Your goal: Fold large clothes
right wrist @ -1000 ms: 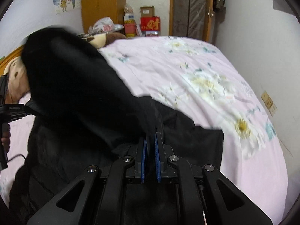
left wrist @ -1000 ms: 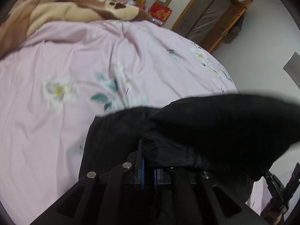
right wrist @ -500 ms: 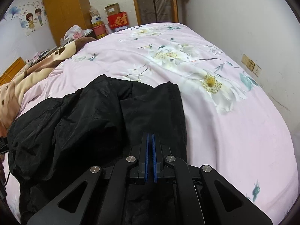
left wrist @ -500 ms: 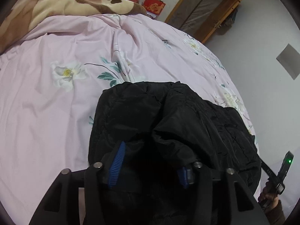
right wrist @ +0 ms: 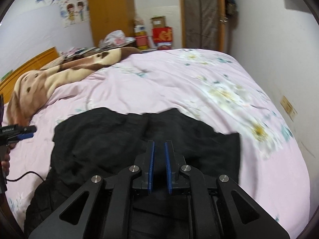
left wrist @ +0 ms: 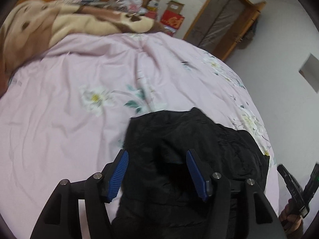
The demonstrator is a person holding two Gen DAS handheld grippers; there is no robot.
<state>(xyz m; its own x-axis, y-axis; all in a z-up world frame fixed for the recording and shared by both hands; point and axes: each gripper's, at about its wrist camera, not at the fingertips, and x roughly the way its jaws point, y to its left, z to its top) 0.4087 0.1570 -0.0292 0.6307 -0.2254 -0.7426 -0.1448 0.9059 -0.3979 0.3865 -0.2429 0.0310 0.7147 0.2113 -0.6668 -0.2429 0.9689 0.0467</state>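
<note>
A black padded jacket [left wrist: 191,145] lies folded over on the pink flowered bed cover [left wrist: 79,103]. My left gripper [left wrist: 157,155] is wide open just above the jacket's near left part, holding nothing. In the right wrist view the jacket [right wrist: 111,139] spreads across the near half of the bed. My right gripper [right wrist: 159,145] hovers over its middle with the blue pads a small gap apart and nothing between them. The left gripper shows at the left edge of the right wrist view [right wrist: 22,132], and the right one at the lower right of the left wrist view [left wrist: 295,187].
A brown and cream blanket [left wrist: 69,20] is heaped at the head of the bed, also in the right wrist view [right wrist: 65,71]. Boxes and bags [right wrist: 157,33] stand by a wardrobe [right wrist: 109,10]. A white wall [right wrist: 289,59] runs along the bed's right side.
Both grippers held the jacket up and laid it over onto itself. The left one opened first, then the right one parted its pads. Both have drawn back from the cloth.
</note>
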